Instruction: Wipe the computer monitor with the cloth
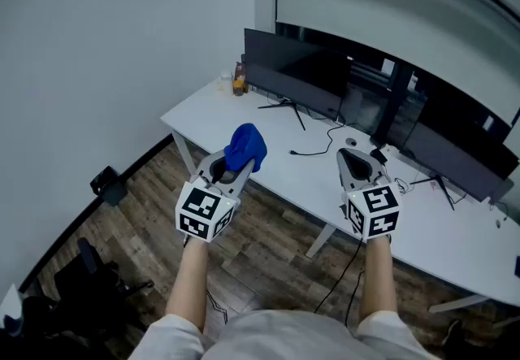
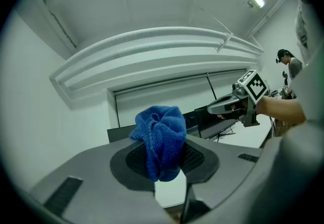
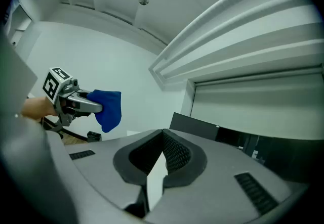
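Observation:
A crumpled blue cloth (image 1: 246, 146) is pinched in my left gripper (image 1: 236, 162), held in the air in front of the white desk (image 1: 213, 110). In the left gripper view the cloth (image 2: 161, 139) bulges up from between the shut jaws of the left gripper (image 2: 164, 162). My right gripper (image 1: 349, 157) hovers over the desk's front edge, shut with nothing in it; its pads (image 3: 172, 153) meet at the tip. Two dark monitors stand at the back of the desk, the left monitor (image 1: 296, 70) and the right monitor (image 1: 455, 151). Both grippers are well short of the screens.
Small bottles (image 1: 237, 82) stand at the desk's far left corner. A black cable (image 1: 313, 151) trails across the desk and down to the wooden floor. A dark post (image 1: 398, 102) rises between the monitors. Black gear (image 1: 106, 184) lies on the floor by the left wall.

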`<control>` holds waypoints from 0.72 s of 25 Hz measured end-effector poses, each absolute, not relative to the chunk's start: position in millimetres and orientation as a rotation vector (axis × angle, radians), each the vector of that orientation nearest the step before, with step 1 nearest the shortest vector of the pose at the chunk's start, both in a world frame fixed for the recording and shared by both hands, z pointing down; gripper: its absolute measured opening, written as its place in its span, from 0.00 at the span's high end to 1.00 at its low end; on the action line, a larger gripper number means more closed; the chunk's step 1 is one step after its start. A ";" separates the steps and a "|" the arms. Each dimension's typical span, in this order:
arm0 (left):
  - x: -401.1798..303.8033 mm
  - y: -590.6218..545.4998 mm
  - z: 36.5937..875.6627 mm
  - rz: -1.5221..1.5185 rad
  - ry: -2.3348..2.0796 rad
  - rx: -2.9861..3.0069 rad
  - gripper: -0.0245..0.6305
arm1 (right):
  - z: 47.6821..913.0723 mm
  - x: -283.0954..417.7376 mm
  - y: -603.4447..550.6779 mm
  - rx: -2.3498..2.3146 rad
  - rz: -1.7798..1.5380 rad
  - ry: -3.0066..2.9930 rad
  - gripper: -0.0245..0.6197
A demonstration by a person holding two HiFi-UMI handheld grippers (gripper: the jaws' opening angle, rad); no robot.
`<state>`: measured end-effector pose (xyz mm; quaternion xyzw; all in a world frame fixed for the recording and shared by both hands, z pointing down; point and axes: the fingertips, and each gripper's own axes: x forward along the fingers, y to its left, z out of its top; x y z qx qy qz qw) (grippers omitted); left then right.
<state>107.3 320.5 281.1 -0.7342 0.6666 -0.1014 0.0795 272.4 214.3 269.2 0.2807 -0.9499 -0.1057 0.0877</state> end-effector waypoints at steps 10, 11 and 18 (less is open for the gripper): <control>76.8 339.4 292.4 -0.302 1.960 -2.227 0.78 | 271.9 251.9 234.4 0.918 -0.250 -2.878 0.94; 72.7 341.1 295.1 -0.299 1.957 -2.238 0.78 | 272.8 250.0 236.9 0.932 -0.247 -2.876 0.94; 50.0 334.5 308.7 -0.292 1.932 -2.291 0.78 | 280.6 230.2 239.3 0.917 -0.252 -2.857 0.94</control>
